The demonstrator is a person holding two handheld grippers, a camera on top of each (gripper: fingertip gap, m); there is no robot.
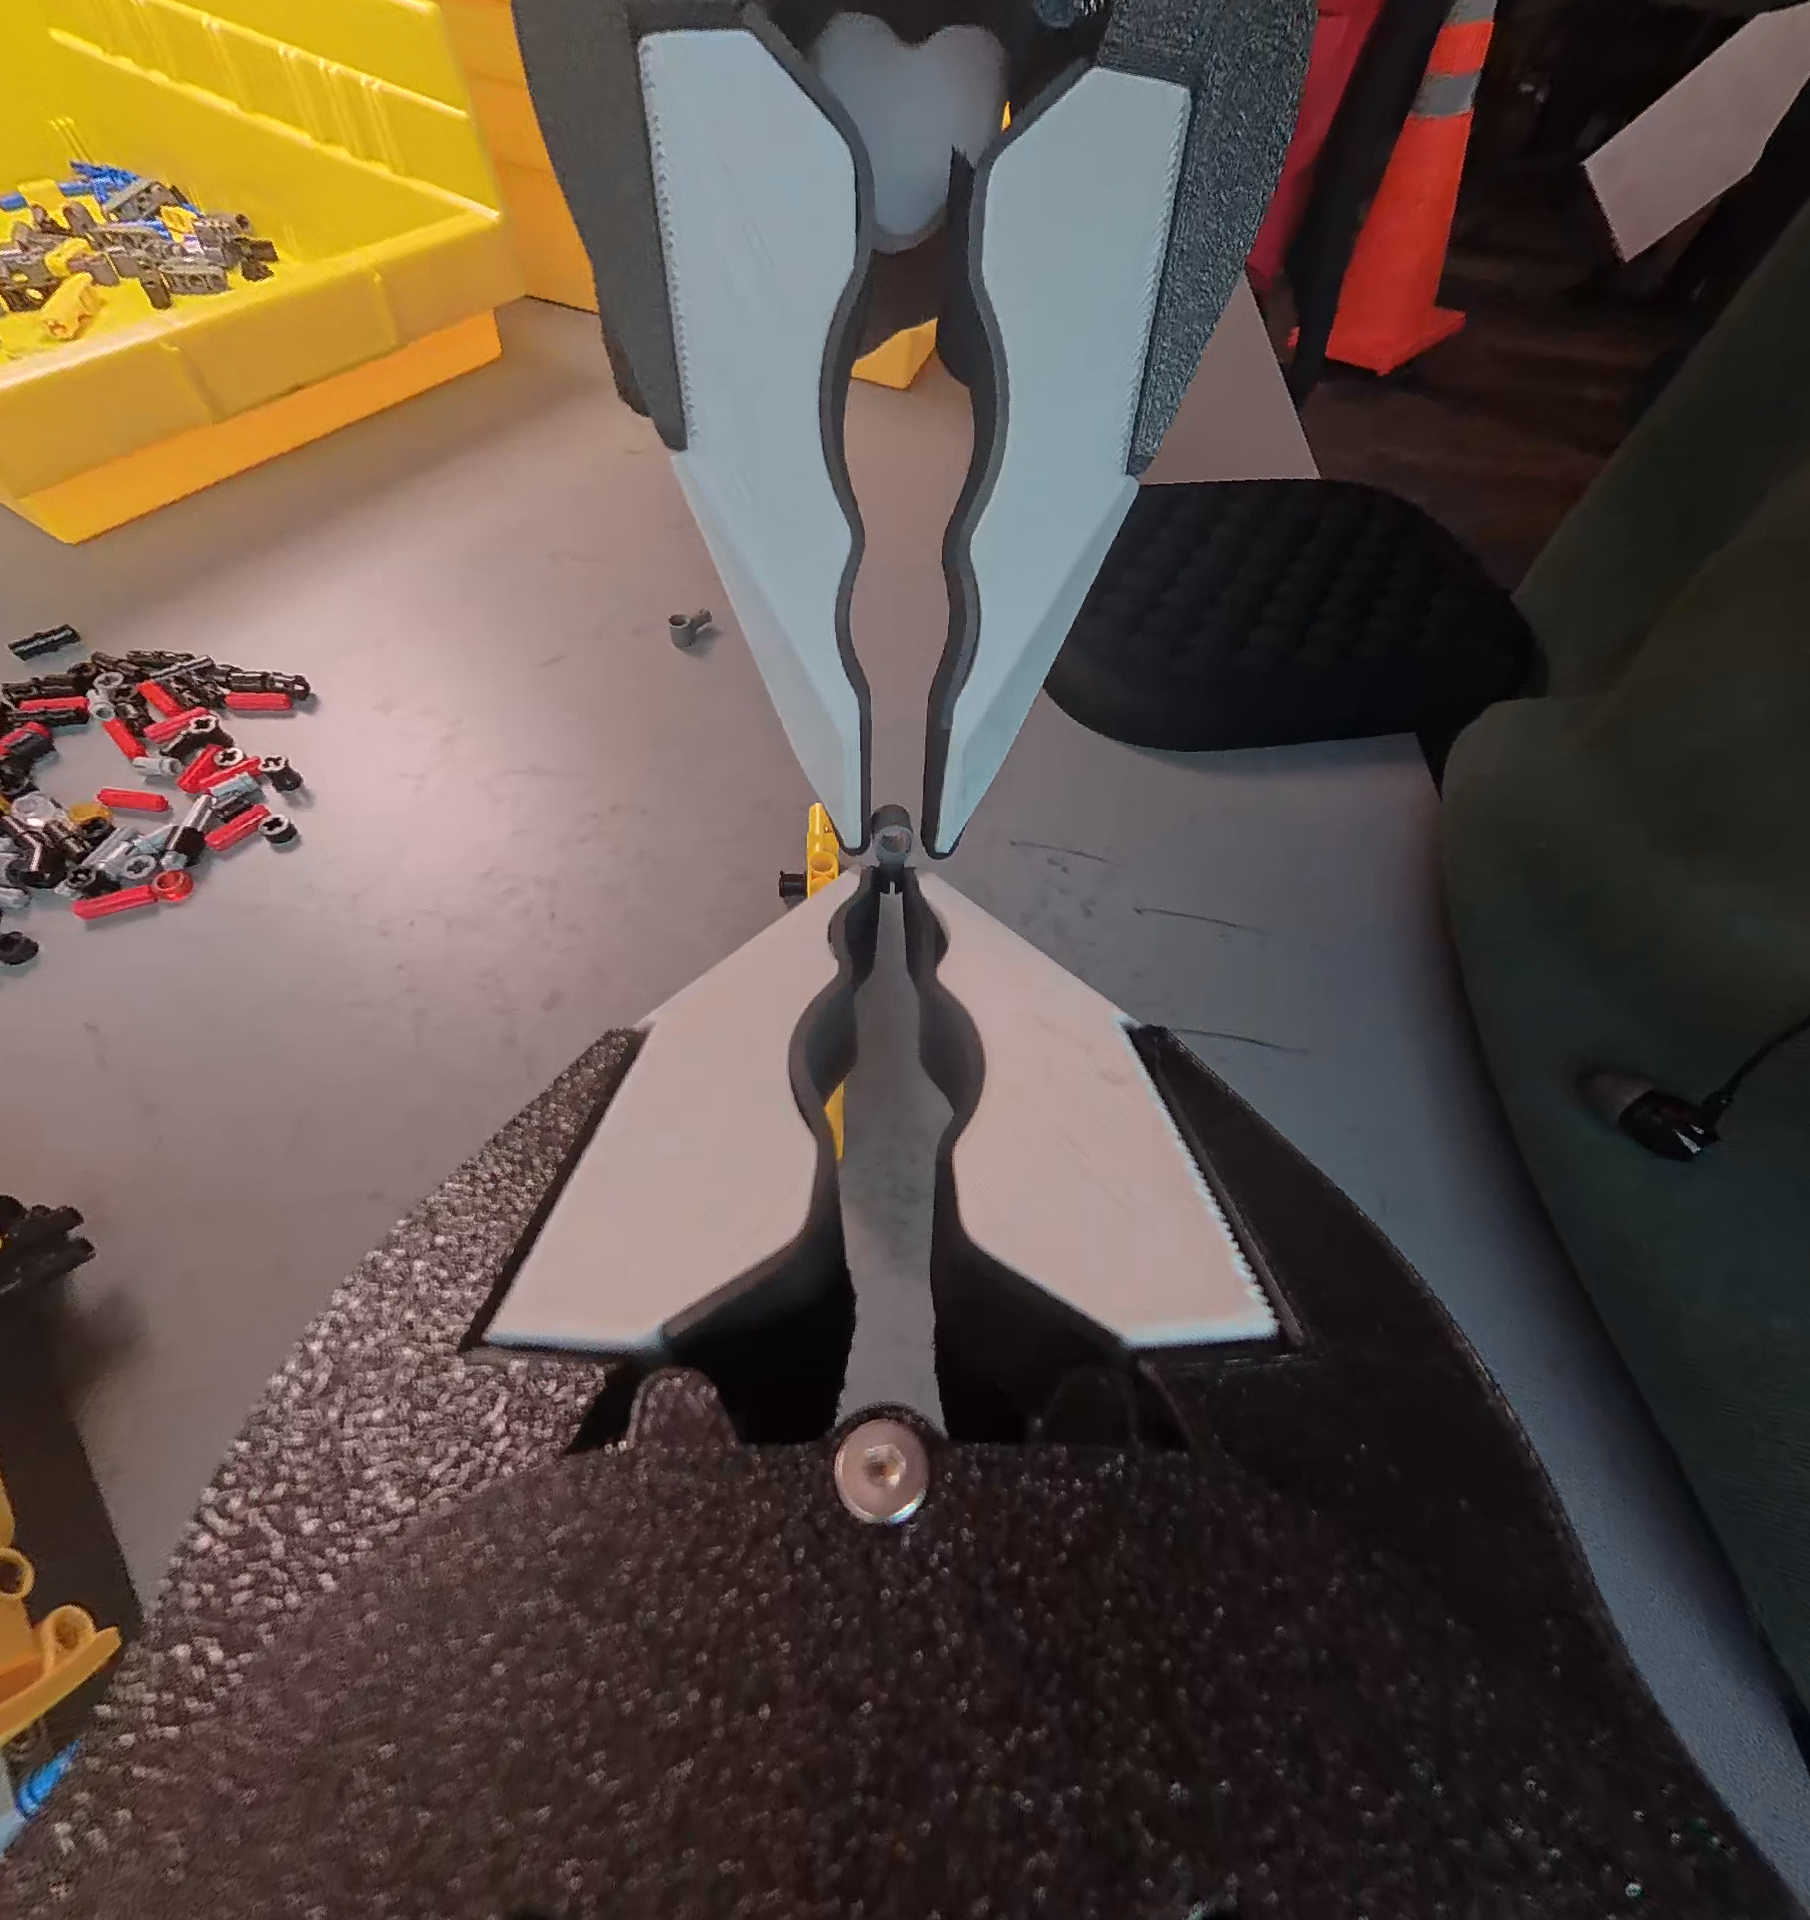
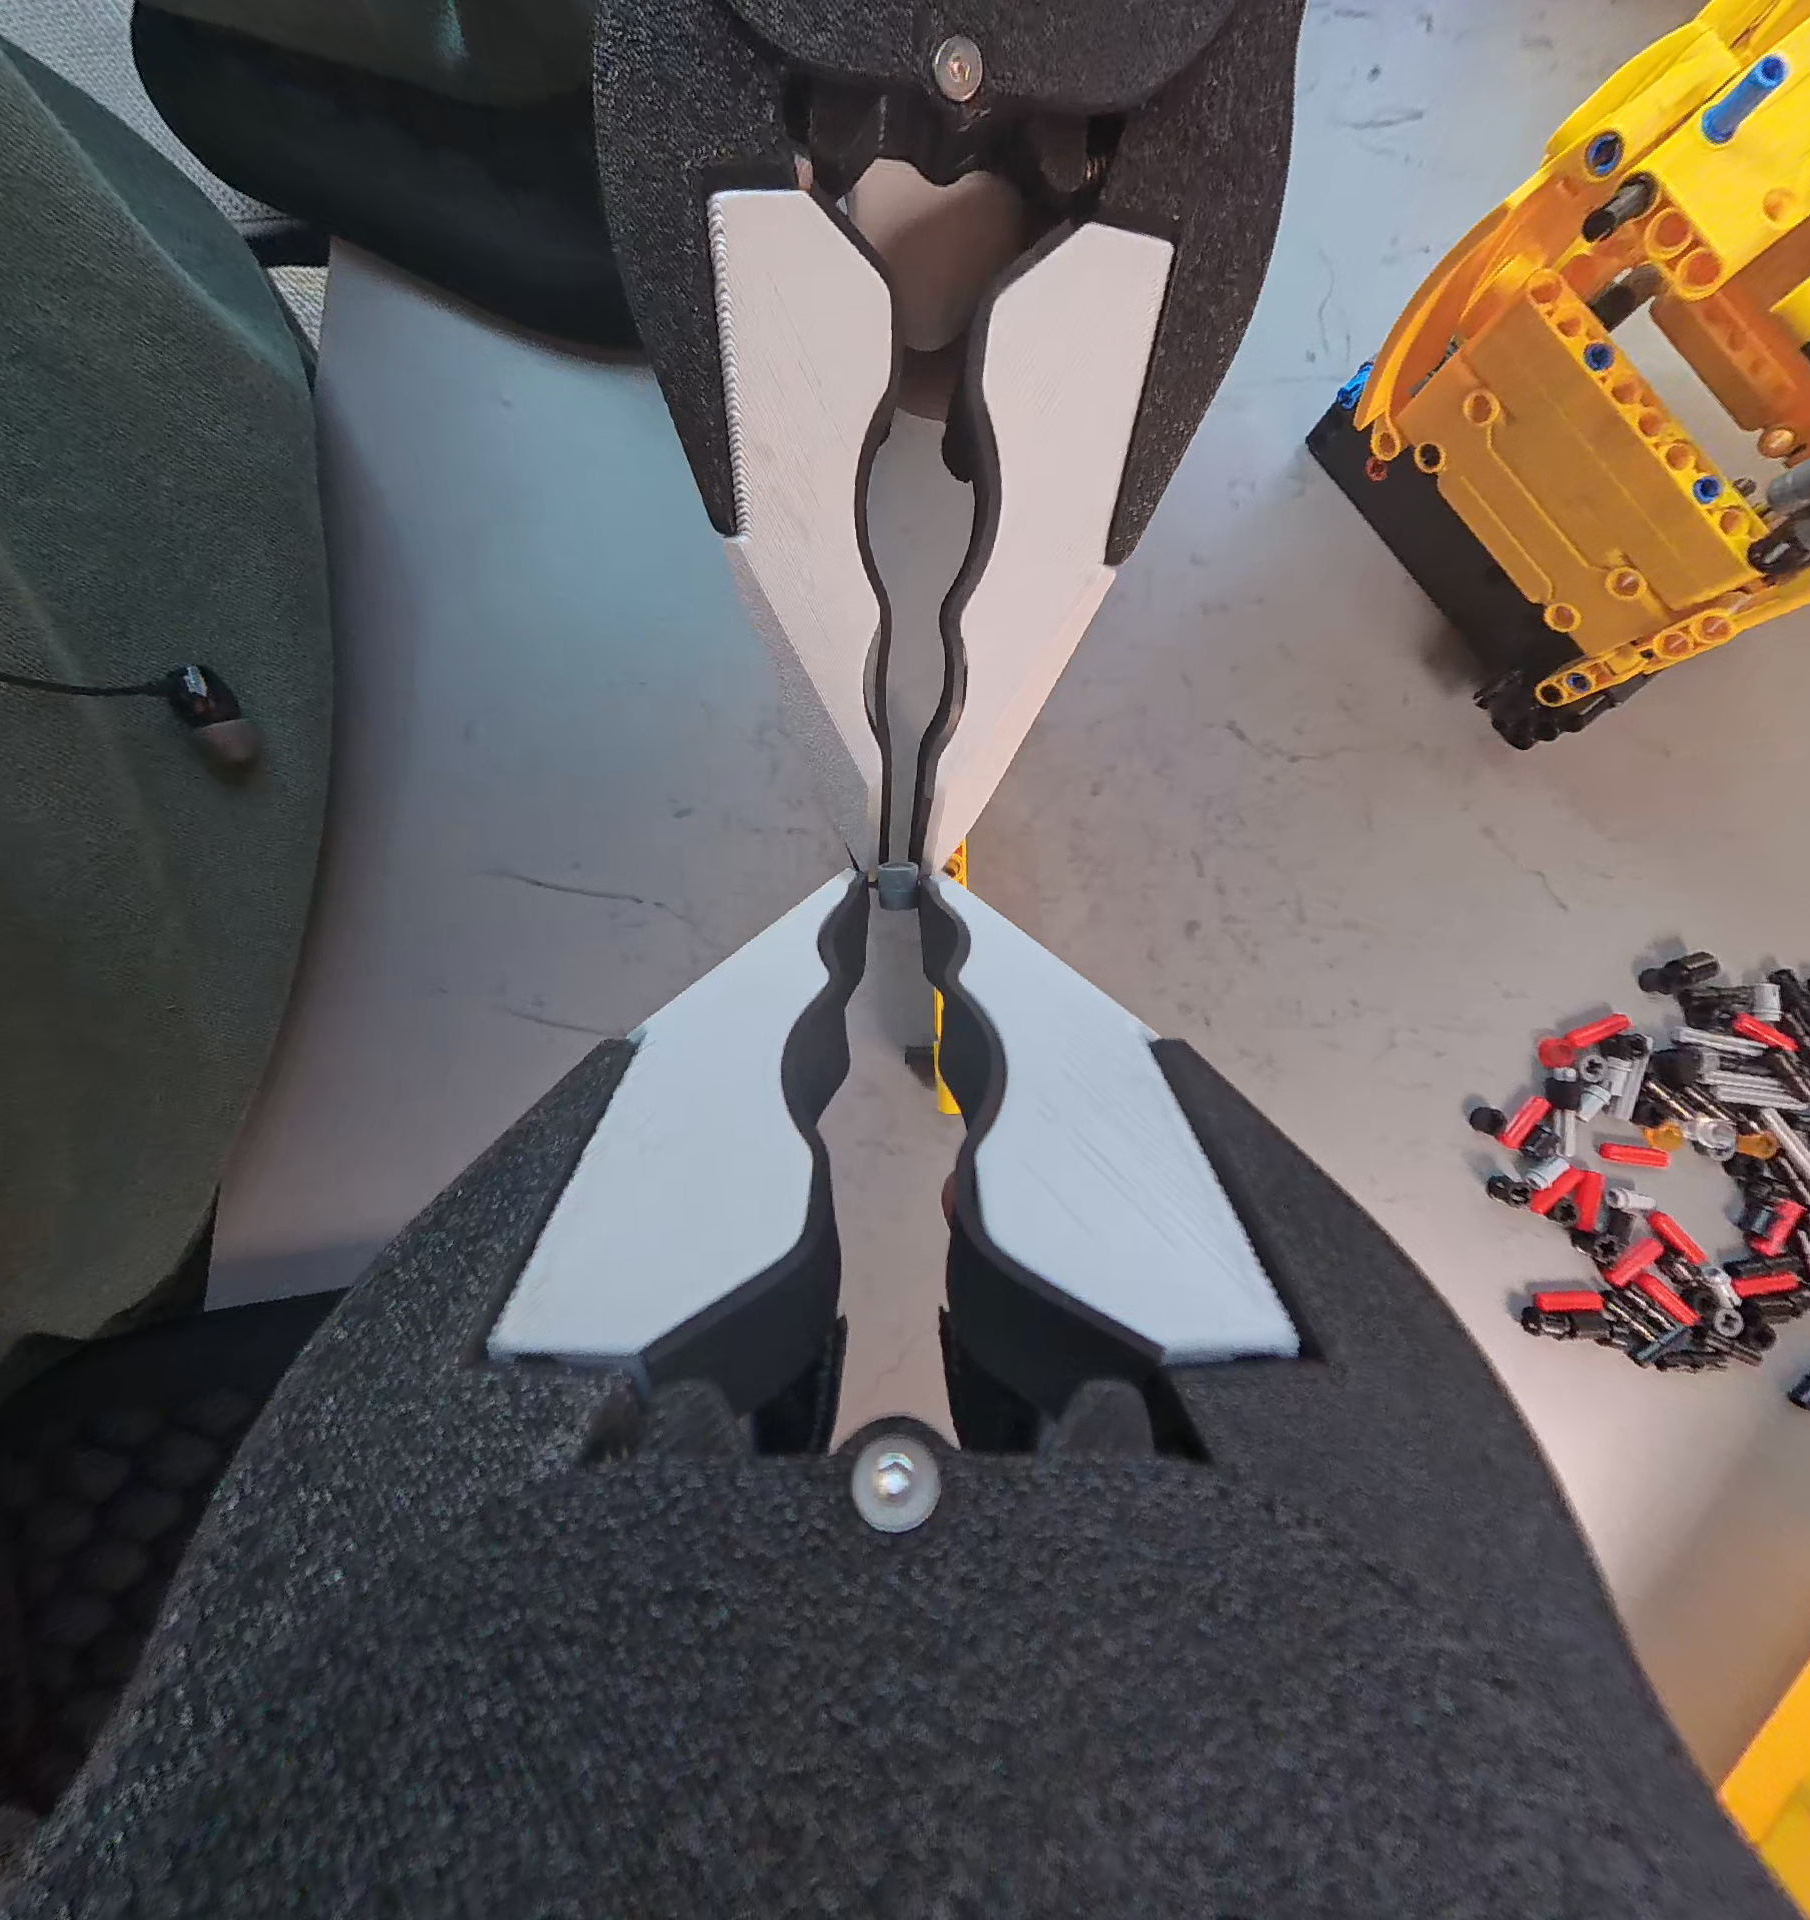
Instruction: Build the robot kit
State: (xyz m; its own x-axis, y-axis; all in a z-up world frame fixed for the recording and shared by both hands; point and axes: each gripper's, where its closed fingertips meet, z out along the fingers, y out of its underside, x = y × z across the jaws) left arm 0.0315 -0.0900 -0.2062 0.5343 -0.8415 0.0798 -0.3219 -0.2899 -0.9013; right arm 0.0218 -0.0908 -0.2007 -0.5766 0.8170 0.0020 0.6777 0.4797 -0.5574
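My two grippers meet tip to tip above the grey table point(image 1: 465, 1039). A small dark grey connector point(image 1: 890, 837) with a black stem sits between both pairs of tips; it also shows in the right wrist view point(image 2: 896, 883). My left gripper point(image 1: 888, 881) is shut on its stem end. My right gripper point(image 2: 896, 902) is shut on its grey head. Each gripper shows from above in the other's view: the right gripper point(image 1: 890, 847), the left gripper point(image 2: 899, 858). A thin yellow beam point(image 1: 823, 844) lies just beside the tips, mostly hidden by the fingers point(image 2: 955, 864); I cannot tell whether it is held.
A yellow bin point(image 1: 257, 416) of small parts stands at the far left. A pile of red, black and grey pins point(image 1: 122, 790) point(image 2: 1690, 1153) lies on the table. A yellow brick model point(image 2: 1607, 416) is nearby. A stray grey piece point(image 1: 690, 627), a black chair seat point(image 1: 1285, 613) and a person's green garment point(image 2: 101, 623) are in view. Less than 4 cm separates the two grippers' tips. The yellow brick model point(image 2: 1607, 416) is about 15 centimeters from both grippers' fingertips.
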